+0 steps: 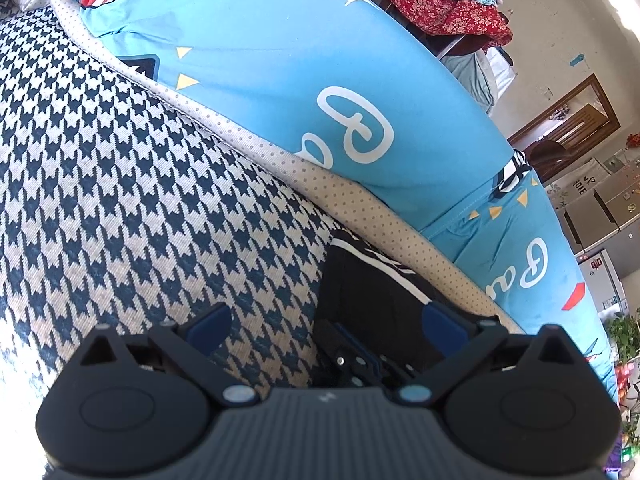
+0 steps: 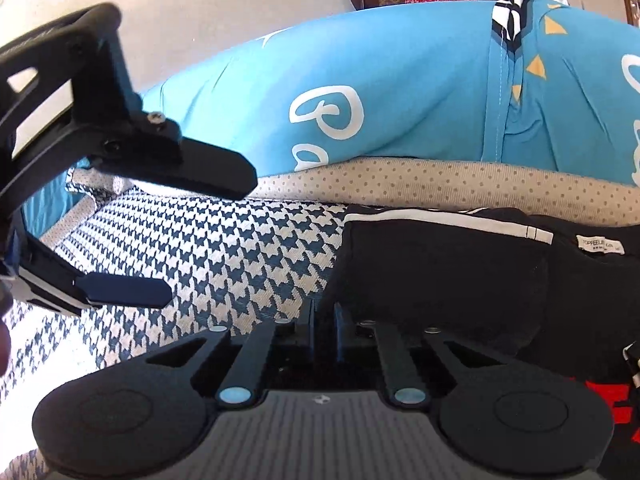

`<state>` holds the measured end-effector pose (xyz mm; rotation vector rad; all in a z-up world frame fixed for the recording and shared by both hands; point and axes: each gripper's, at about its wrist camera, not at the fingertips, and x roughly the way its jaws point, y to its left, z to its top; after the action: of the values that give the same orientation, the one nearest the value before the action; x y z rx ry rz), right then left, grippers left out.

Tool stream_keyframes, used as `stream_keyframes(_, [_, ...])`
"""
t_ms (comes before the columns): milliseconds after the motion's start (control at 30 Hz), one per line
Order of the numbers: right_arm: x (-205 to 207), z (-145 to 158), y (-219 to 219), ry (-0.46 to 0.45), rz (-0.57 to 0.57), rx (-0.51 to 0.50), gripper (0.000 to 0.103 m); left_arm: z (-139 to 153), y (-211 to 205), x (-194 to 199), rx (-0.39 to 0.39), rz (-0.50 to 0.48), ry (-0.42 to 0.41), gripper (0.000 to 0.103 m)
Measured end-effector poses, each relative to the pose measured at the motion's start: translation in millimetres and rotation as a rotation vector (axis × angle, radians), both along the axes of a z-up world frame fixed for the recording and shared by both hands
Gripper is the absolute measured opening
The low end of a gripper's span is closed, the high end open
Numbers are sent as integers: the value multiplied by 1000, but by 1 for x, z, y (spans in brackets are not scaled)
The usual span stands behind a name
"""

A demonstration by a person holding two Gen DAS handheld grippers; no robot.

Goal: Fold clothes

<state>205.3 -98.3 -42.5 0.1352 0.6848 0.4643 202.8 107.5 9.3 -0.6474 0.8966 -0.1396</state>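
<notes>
The black garment [image 2: 460, 272] lies on the houndstooth cover [image 1: 140, 200] against the blue cushion [image 1: 280, 60], where the right tool [image 2: 322, 320] is pressed together pinching its near edge for lifting, while the left tool [image 1: 326, 324] waits spread beside it.

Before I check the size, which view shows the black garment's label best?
The right wrist view: the white label sits in plain sight on the black garment, though its print is too small to read. The left wrist view shows only a corner of the garment, no label.
</notes>
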Motion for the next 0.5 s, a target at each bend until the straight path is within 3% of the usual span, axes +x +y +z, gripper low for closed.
stream_keyframes(167, [14, -7, -20, 19, -11, 276, 10, 3, 4, -2, 17, 20, -9, 103])
stream_keyframes(333, [24, -21, -27, 57, -59, 445, 11, 3, 2, -1, 54, 31, -11, 103])
stream_keyframes(500, [24, -7, -21, 78, -8, 348, 13, 6, -1, -1, 47, 27, -21, 103])
